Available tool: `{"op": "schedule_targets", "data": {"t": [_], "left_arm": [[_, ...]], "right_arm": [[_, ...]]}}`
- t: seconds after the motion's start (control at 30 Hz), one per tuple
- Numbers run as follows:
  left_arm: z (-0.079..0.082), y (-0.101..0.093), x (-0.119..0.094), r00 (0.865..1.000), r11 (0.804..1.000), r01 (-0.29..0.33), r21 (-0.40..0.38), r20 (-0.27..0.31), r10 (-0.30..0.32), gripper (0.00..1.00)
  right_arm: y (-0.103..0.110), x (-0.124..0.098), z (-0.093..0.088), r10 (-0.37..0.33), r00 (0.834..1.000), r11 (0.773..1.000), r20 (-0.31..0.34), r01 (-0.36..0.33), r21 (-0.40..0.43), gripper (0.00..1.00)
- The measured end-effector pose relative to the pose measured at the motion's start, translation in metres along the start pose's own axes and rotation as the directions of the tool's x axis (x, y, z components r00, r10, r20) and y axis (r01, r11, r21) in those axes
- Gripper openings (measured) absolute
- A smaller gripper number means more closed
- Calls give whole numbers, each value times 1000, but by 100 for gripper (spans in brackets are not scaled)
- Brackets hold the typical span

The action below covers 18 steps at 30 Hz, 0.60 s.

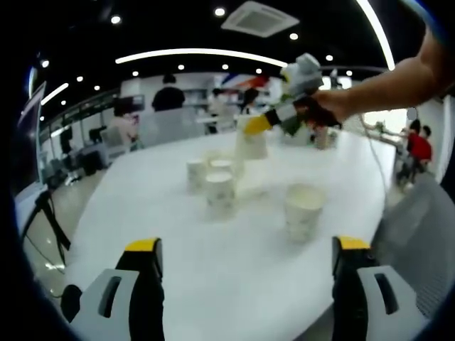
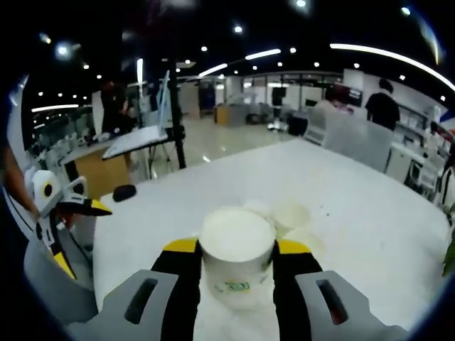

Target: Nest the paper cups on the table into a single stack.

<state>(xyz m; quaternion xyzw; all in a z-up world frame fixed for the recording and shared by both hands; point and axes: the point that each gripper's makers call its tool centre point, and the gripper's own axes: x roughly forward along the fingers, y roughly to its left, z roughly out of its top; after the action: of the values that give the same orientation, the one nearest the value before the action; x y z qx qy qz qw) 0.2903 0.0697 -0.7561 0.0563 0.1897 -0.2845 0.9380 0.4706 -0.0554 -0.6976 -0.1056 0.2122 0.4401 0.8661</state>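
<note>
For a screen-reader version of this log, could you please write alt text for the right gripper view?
The right claw is shut on a white paper cup, held upright above a white table where other cups sit just beyond it. The left claw, yellow-tipped, shows at the left edge, with an open office behind.

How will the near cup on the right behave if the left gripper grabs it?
The cup is probably light and thin-walled, so a hard squeeze may dent it. It stands upright and alone, open end up, so a nudge from the left gripper could tip or slide it on the smooth table.
</note>
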Motion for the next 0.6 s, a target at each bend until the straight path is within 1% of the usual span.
{"op": "schedule_targets", "data": {"t": [0.17,0.33,0.43,0.6], "left_arm": [[-1,-1,0,1000,1000,5,2,-6,-5,98],[-2,-2,1,1000,1000,8,15,-14,-8,98],[-2,-2,2,1000,1000,10,20,-14,-10,97],[-2,-2,1,1000,1000,12,22,-15,-12,97]], "right_arm": [[0,-2,1,-4,1000,1000,-3,4,3,37],[-4,-7,7,-15,1000,1000,17,15,25,37],[-4,-8,8,-22,1000,1000,13,22,7,37],[0,-12,13,-23,1000,1000,20,23,6,37]]}}
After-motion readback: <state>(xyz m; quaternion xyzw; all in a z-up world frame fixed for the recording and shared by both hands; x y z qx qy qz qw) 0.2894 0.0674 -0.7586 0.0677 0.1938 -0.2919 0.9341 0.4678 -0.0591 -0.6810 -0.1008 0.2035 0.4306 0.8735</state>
